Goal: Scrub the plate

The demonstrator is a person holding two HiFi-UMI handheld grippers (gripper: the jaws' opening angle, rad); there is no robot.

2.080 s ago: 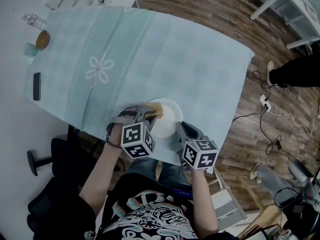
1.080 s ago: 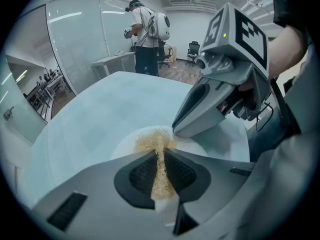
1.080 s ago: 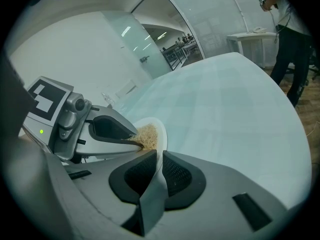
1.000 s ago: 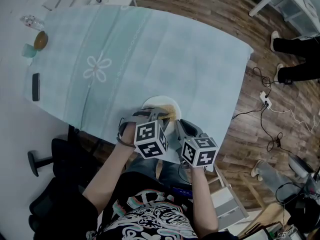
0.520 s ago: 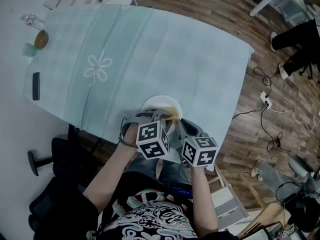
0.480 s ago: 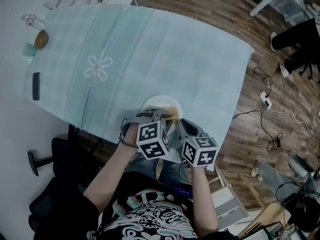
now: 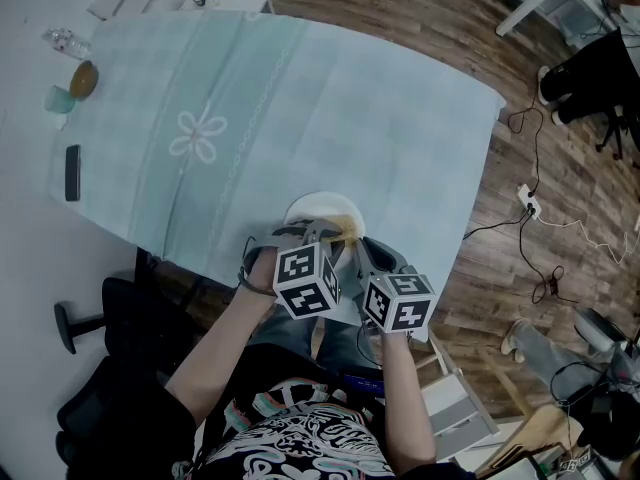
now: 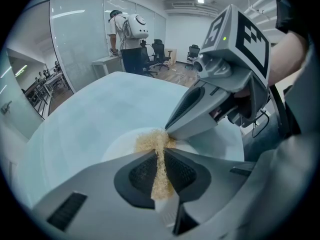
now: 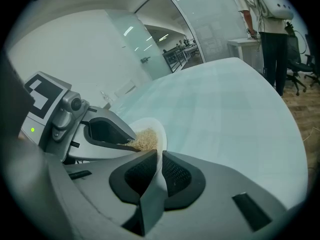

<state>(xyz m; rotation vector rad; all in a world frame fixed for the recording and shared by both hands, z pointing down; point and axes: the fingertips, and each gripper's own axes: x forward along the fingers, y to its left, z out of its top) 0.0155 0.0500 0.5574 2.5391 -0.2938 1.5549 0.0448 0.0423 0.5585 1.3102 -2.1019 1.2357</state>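
Note:
A white plate (image 7: 315, 210) rests on the near edge of the pale green tablecloth (image 7: 300, 118). My right gripper (image 9: 159, 168) is shut on the plate's rim (image 9: 159, 134), which shows edge-on between its pads. My left gripper (image 8: 161, 173) is shut on a tan fibrous scrubber (image 8: 152, 143), whose tuft presses on the plate's face (image 8: 120, 146). In the head view the left gripper (image 7: 335, 236) and right gripper (image 7: 358, 251) meet over the plate, with the scrubber (image 7: 345, 226) at the plate's right side. The right gripper's jaw tips touch the scrubber in the left gripper view.
At the table's far left lie a dark phone (image 7: 73, 172), a bowl (image 7: 84, 78), a cup (image 7: 58, 100) and a bottle (image 7: 62, 39). A person with a backpack (image 8: 127, 34) stands beyond the table. Cables (image 7: 540, 218) trail over the wooden floor at right.
Two seconds ago the left gripper scrubbed the plate's left part; it has since moved right, next to the right gripper. In the last half second nothing has visibly moved on the table.

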